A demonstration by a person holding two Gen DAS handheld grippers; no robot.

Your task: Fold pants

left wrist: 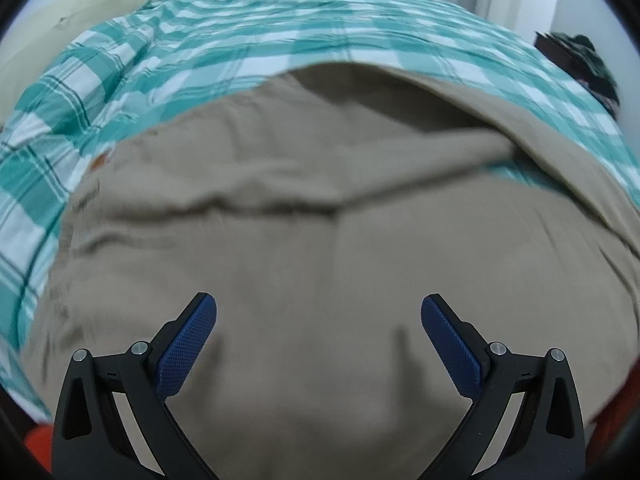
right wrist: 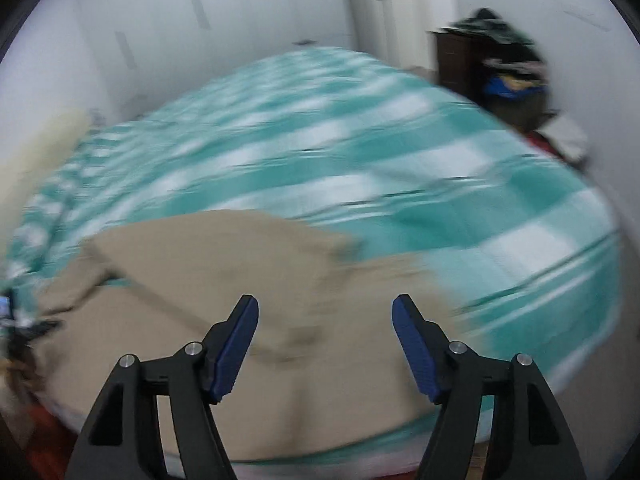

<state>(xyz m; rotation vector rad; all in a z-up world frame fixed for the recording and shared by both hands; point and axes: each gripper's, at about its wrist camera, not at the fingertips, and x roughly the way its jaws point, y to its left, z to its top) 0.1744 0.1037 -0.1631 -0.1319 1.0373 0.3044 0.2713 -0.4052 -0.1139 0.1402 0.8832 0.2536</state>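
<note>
Tan pants (left wrist: pixel 304 208) lie spread on a bed with a teal and white checked cover (left wrist: pixel 280 28). One leg is folded back over the rest at the far right. My left gripper (left wrist: pixel 319 308) is open and empty, close above the middle of the pants. In the right wrist view the pants (right wrist: pixel 224 264) lie at the near left of the bed (right wrist: pixel 400 152). My right gripper (right wrist: pixel 325 308) is open and empty, above the pants' near right part. The right view is blurred.
A cream pillow (right wrist: pixel 40 152) lies at the bed's left. A dark cabinet piled with clothes (right wrist: pixel 504 68) stands at the far right by the wall. White wardrobe doors (right wrist: pixel 200 20) stand behind the bed. The bed's near edge (right wrist: pixel 320 460) is just below my right gripper.
</note>
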